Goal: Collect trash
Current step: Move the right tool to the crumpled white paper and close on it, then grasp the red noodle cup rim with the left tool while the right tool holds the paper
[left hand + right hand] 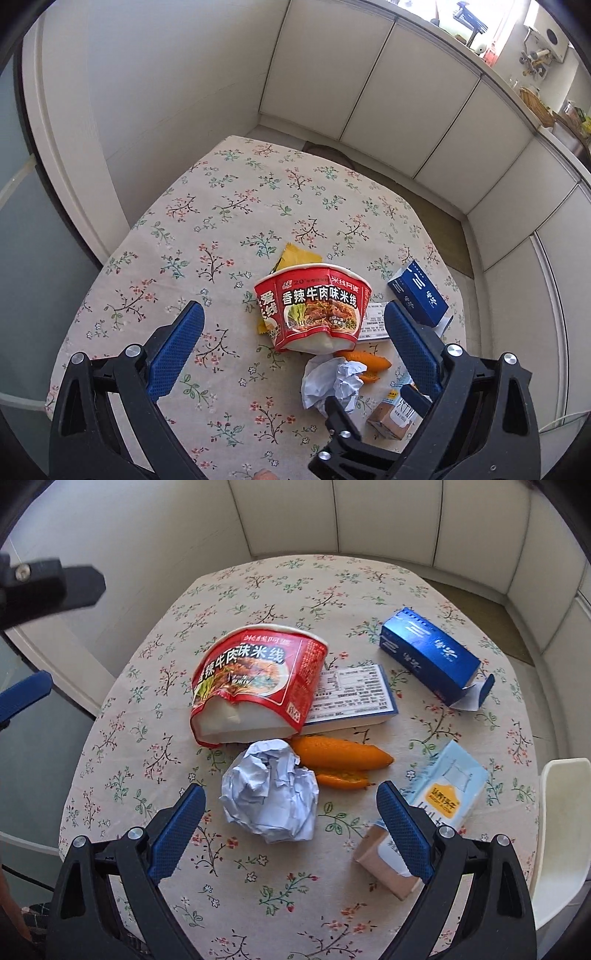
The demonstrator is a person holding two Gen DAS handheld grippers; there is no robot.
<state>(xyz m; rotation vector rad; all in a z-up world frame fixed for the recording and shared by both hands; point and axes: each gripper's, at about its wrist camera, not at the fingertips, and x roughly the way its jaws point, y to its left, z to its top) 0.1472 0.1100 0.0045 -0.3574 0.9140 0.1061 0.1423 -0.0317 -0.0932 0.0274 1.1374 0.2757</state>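
Nothing looks collected yet: all the trash sits on the table (369, 897), and no bin shows in either view. Your right hand-held gripper (291, 801) hangs spread wide and empty, with the crumpled paper ball (271, 794) just ahead at 12 o'clock. From the ball, the crushed noodle cup (255, 679) lies at 12, the orange peels (340, 757) at 2, the blue box (430, 657) farther off at 2. Your left hand-held gripper (293, 319) is likewise spread and empty before the cup. Every piece is left, as I judge it.
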